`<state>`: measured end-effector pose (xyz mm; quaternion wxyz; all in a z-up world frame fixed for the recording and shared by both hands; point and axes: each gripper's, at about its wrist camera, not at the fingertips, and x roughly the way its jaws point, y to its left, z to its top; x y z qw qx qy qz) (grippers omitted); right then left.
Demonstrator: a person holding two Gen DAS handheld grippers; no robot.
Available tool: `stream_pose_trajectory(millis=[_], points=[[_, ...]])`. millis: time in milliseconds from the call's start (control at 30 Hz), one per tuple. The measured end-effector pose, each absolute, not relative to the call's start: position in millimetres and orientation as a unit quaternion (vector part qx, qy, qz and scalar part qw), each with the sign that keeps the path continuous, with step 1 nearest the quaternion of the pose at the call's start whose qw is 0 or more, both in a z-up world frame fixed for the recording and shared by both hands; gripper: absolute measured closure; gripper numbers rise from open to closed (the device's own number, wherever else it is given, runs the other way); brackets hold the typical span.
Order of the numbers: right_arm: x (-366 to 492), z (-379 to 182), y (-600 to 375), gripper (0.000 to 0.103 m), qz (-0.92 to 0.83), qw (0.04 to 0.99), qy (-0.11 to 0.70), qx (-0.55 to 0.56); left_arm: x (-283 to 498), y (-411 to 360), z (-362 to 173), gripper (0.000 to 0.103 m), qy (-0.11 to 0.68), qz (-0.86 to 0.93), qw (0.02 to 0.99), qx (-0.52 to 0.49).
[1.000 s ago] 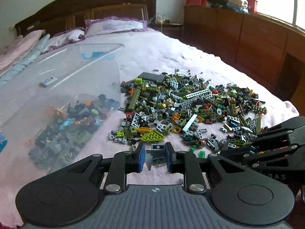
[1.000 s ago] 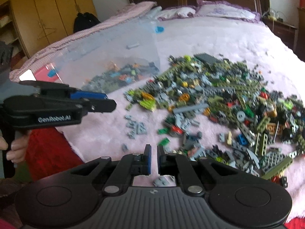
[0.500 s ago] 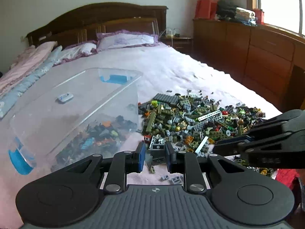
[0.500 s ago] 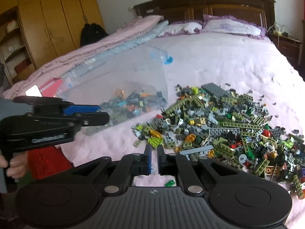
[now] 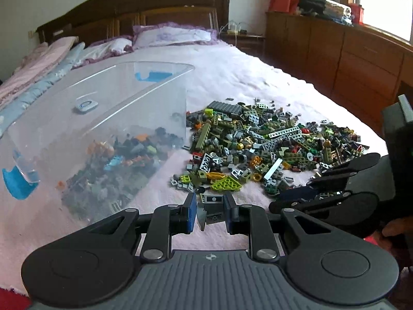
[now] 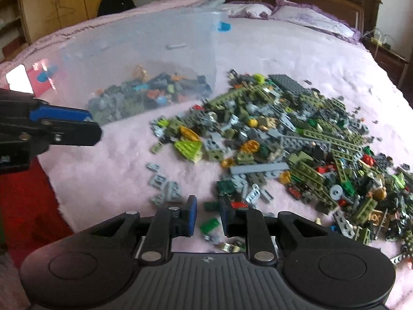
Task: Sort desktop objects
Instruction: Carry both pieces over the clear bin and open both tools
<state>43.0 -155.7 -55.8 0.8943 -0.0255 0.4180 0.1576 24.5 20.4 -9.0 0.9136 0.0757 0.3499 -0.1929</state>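
Two claws, one clear bin, one big brick pile, two pillows, all on or over one pink bed (image 5: 258,77).

Left claw (image 5: 210,213) clamped narrow on a small dark grey brick piece (image 5: 213,206), pads pressing both sides, held above the bed's near edge. Bin (image 5: 103,108) at 10 o'clock from that claw, part filled with bricks. Pile (image 5: 271,144) at 1 o'clock, too many bricks to count; one lime wedge (image 5: 227,184) at its near edge, just past the held piece. Pillows (image 5: 170,32) at 12 o'clock by the headboard.

Right claw (image 6: 207,215) opening, now narrow-gapped, nothing gripped; one green tile (image 6: 209,224) lying on the bed under the gap, pile at 1 o'clock.

Against a second ago: right claw then fully closed, now parted and nearer the pile's near edge; left claw with the same grip on the same piece, bin now fuller in its view.
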Motion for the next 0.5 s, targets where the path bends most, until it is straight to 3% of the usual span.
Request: stream_pose_trajectory(millis=[300,433,500], points=[[50.5,-64.2,-158.3,0.078,0.161,0.893,0.42,-0.018,23.7,15.8,-9.2,0.079,0.35,-0.196,0.913,0.079],[46.7,-58.6,-160.5,0.093,0.162,0.895,0.415,-0.015,22.5,15.6,-6.0,0.079,0.346,-0.196,0.914,0.08],[44.5,-55.4,-161.4,0.093,0.163,0.897,0.412,-0.013,22.5,15.7,-4.1,0.079,0.343,-0.195,0.915,0.079]])
